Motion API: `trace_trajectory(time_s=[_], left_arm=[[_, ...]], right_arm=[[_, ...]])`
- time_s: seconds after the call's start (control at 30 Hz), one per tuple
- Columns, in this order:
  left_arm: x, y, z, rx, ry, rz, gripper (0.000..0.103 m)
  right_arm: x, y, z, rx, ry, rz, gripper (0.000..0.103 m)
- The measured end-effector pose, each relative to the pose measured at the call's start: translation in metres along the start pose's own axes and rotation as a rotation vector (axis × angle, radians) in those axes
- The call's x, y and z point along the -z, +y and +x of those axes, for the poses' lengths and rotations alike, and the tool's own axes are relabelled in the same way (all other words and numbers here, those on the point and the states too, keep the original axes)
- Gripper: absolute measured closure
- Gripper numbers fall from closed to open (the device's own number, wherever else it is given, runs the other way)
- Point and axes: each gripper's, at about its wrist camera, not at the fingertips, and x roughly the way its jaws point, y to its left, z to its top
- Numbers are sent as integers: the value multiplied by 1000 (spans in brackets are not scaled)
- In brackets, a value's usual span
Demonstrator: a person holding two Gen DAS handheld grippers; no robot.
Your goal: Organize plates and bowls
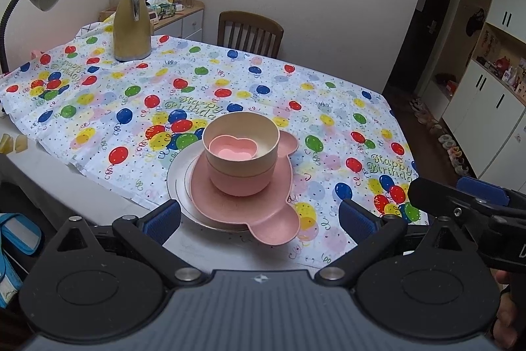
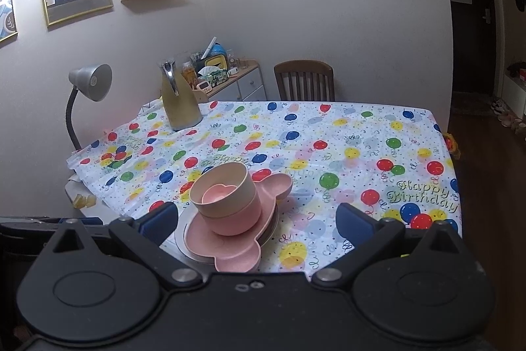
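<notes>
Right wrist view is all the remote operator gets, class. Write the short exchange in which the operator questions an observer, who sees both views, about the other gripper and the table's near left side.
Operator: Is the left gripper holding a dish?
Observer: No. The left gripper is open and empty, facing the pink mouse-eared plastic plate.
Operator: Where does my right gripper sit beside it?
Observer: The right gripper shows just off the left one's right finger.
Operator: Anything beside the table on the left?
Observer: A blue-and-white object lies low, off the grey table at its near left edge.
</notes>
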Motion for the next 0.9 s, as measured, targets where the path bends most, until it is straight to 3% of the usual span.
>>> trace_trajectory(time_s=[0.9], left_arm=[[-1,2,4,3,6,2,0]], right_arm=[[-1,-4,9,14,27,1,0]])
